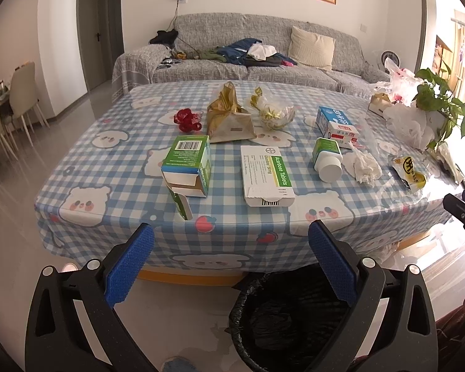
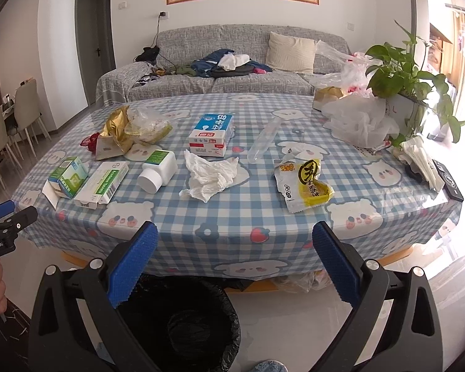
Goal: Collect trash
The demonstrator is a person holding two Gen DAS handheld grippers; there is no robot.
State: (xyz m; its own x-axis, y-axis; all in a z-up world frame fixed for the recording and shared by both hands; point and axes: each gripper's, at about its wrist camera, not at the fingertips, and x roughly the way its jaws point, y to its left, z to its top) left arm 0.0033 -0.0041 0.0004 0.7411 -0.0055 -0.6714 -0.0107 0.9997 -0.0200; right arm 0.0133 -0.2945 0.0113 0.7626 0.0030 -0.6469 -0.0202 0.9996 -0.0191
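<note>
**Both tongs empty above the bin, table litter untouched**

Nearest: left gripper (image 1: 231, 263) spread wide, nothing between the blue pads (image 1: 130, 266); right gripper (image 2: 232, 263) likewise released and empty. Directly below both, a black-lined trash bin (image 2: 183, 322) on the floor against the near table edge, so a short drop from table to bag.

Along the front of the checked tablecloth (image 2: 232, 217): an opened green medicine box (image 1: 187, 167) with its flap hanging over the edge, and just beside it a flat white Acarbose tablets box (image 1: 268, 175). Probably light, stiff card in both cases; best pinched across the narrow sides, gently, since empty card may crush or skid on the glossy cloth. Next, a white pill bottle (image 2: 156, 170) on its side, hard, smooth and likely to roll; grip across the body, not the cap. Crumpled tissue (image 2: 209, 175) near the middle: soft, weightless, takeable anywhere on the bunched centre. Torn yellow snack wrapper (image 2: 305, 184) to the right: thin, slick film, lying flat, likely needing a pinch at its raised torn edge.

Further back: blue-and-white milk carton (image 2: 212, 135), weight unknown; a clear plastic tube (image 2: 263, 139); gold foil bag (image 1: 229, 117), crinkly clear wrapper (image 1: 274, 111), red wrapper (image 1: 186, 119).

Farthest right: loose plastic bags (image 2: 359, 121) beside a potted plant (image 2: 403, 71).
</note>
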